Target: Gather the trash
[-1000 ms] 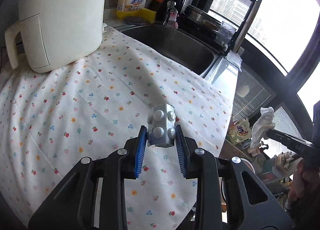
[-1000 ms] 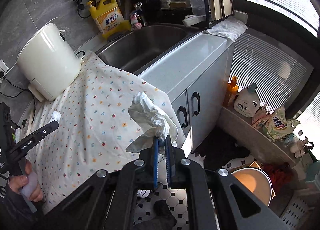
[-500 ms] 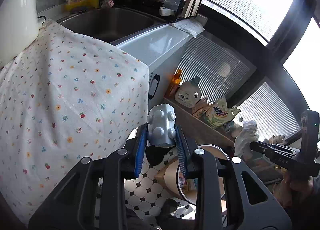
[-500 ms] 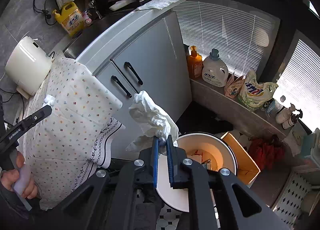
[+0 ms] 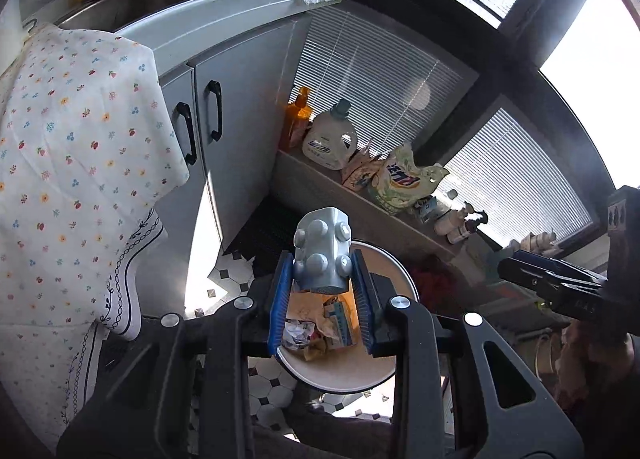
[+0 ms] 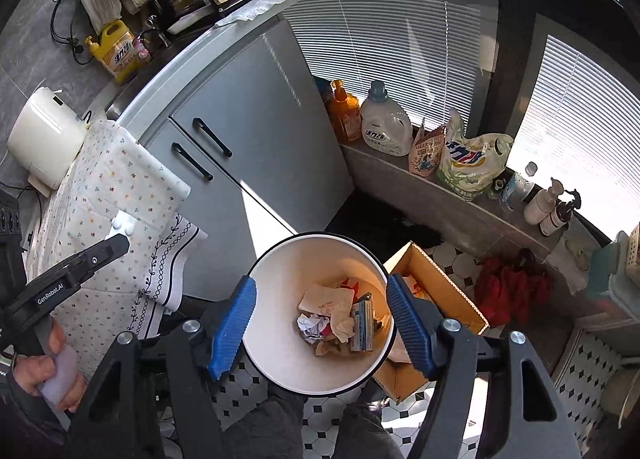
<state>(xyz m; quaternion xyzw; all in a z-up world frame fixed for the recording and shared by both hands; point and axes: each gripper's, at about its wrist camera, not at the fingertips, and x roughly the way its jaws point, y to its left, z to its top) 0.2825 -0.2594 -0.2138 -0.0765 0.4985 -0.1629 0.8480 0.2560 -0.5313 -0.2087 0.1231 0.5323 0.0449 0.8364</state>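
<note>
Tissue gone from the right gripper [image 6: 320,323]: jaws just sprang apart, nothing between them, wad likely dropped among crumpled paper and wrappers in the white bin [image 6: 280,363] below. Left gripper [image 5: 322,291] stays clamped on the grey studded block [image 5: 322,255], over the bin's near-left rim; probably next. Cardboard box [image 6: 436,279] right of bin.

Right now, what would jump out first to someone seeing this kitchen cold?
The white trash bin on the tiled floor, half full of crumpled paper, framed by the open right gripper, whose fingers have just been opening. Above its near rim, the left gripper clamps a grey studded toy brick.
</note>
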